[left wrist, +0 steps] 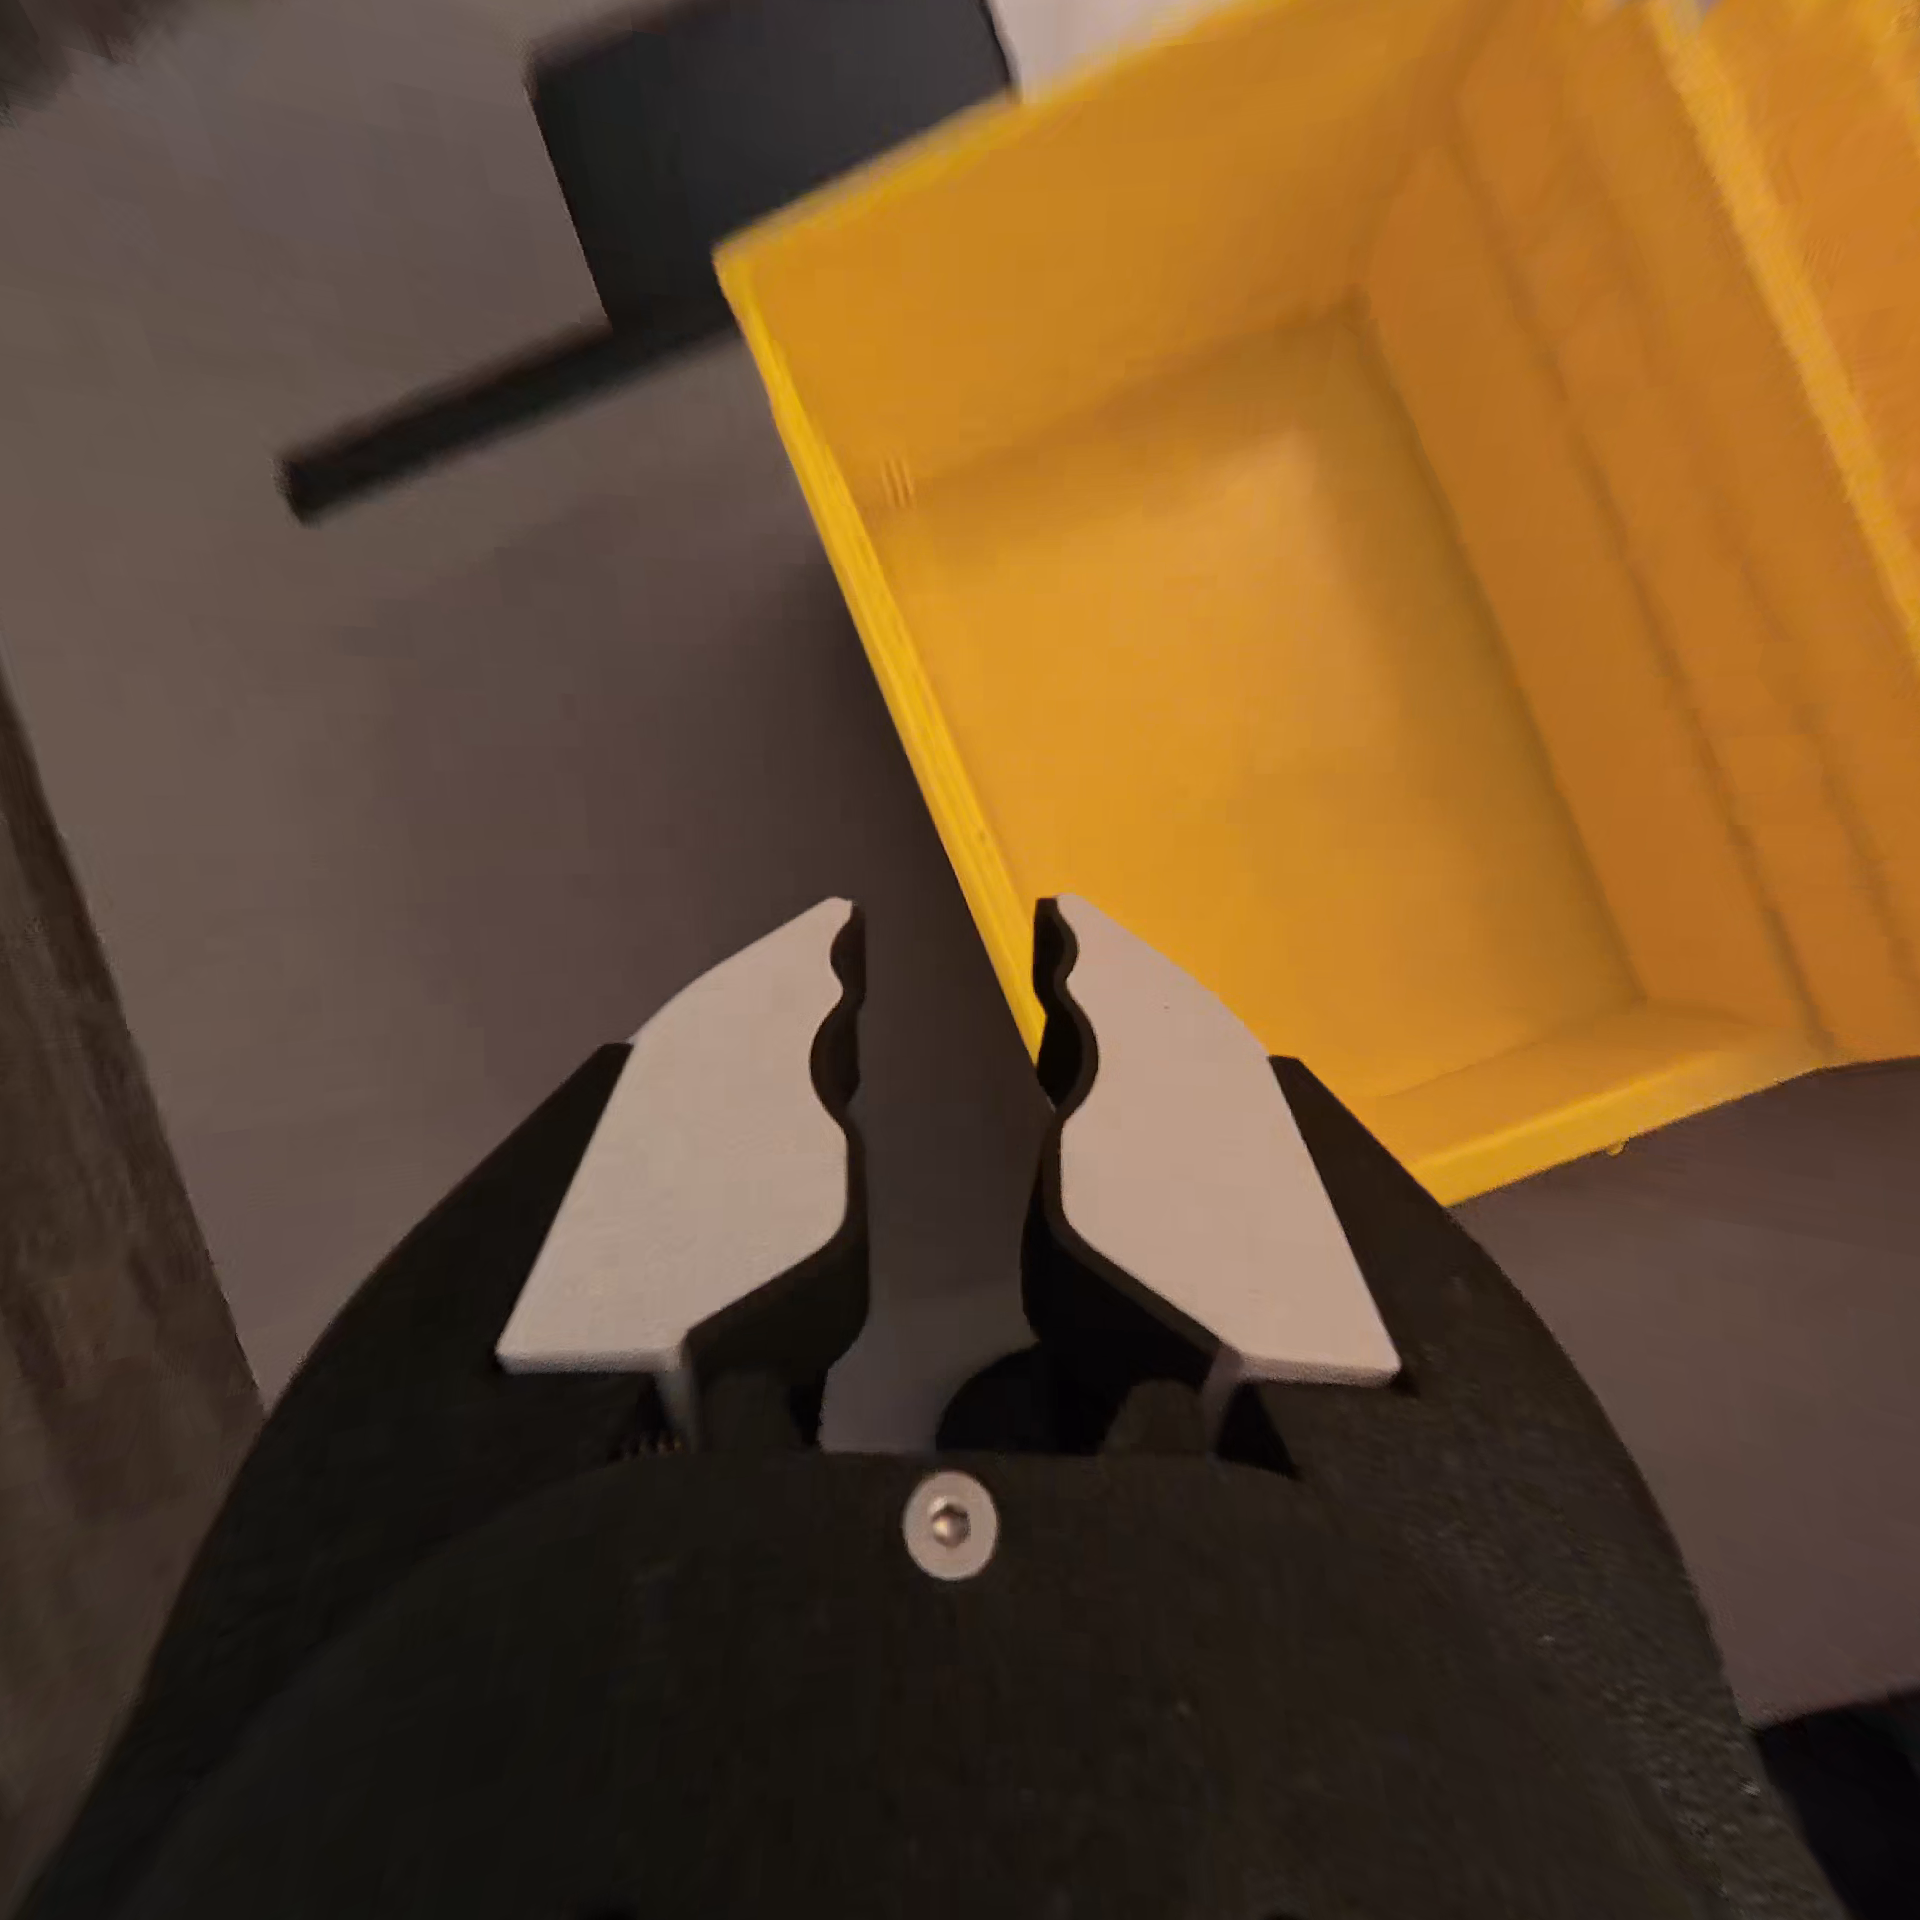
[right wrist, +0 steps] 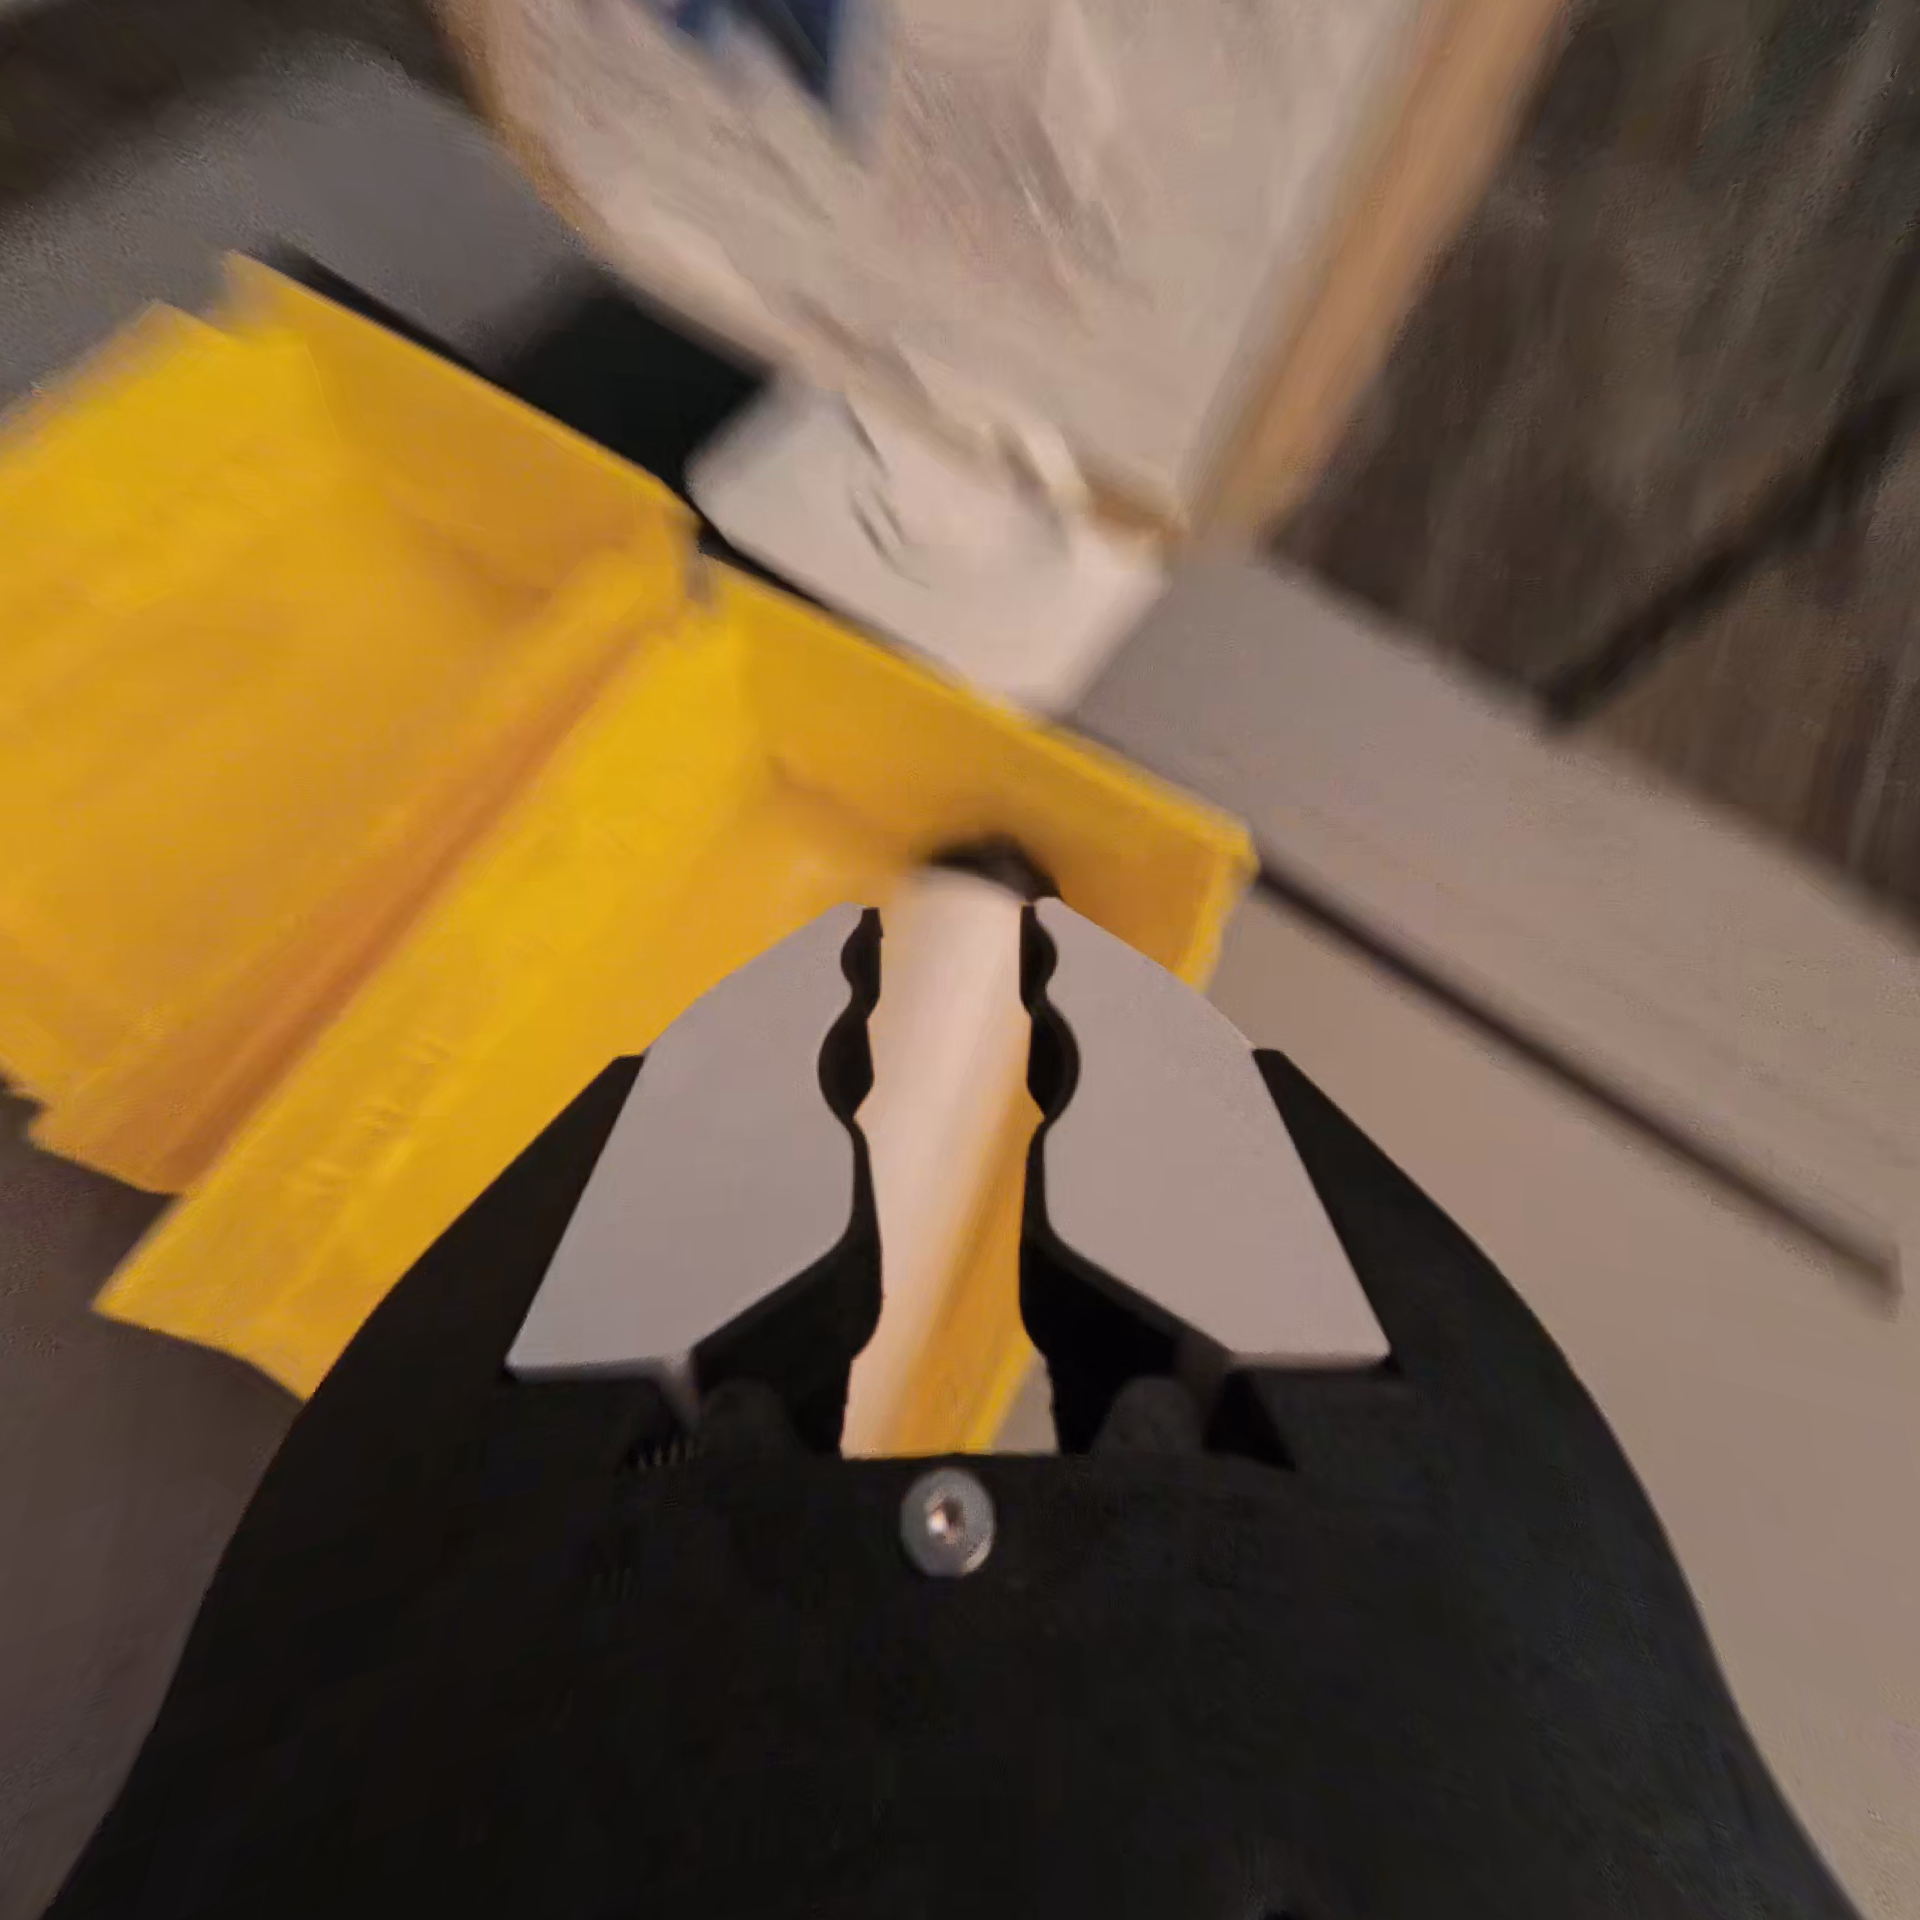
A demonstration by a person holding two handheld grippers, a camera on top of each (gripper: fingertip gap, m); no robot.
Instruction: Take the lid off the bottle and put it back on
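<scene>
two claws over a yellow tray, only one of them loaded

the left gripper (left wrist: 948, 914) hangs narrowly parted and empty beside the rim of the yellow tray (left wrist: 831, 436), whose near compartment lies bare. only the blurred right wrist view shows the right gripper (right wrist: 948, 920) closed on a slim cream cylinder (right wrist: 940, 1049), probably the bottle, over the tray's end compartment; no lid can be made out.

bottle (right wrist: 940, 1122): thin, pale cream tube shape | pose: lying along the gap between the two grey fingers of the right gripper (right wrist: 948, 914) | place: over the yellow tray (right wrist: 436, 935), by its right end | far end: something small and dark, too blurry to tell if it is the lid
</scene>
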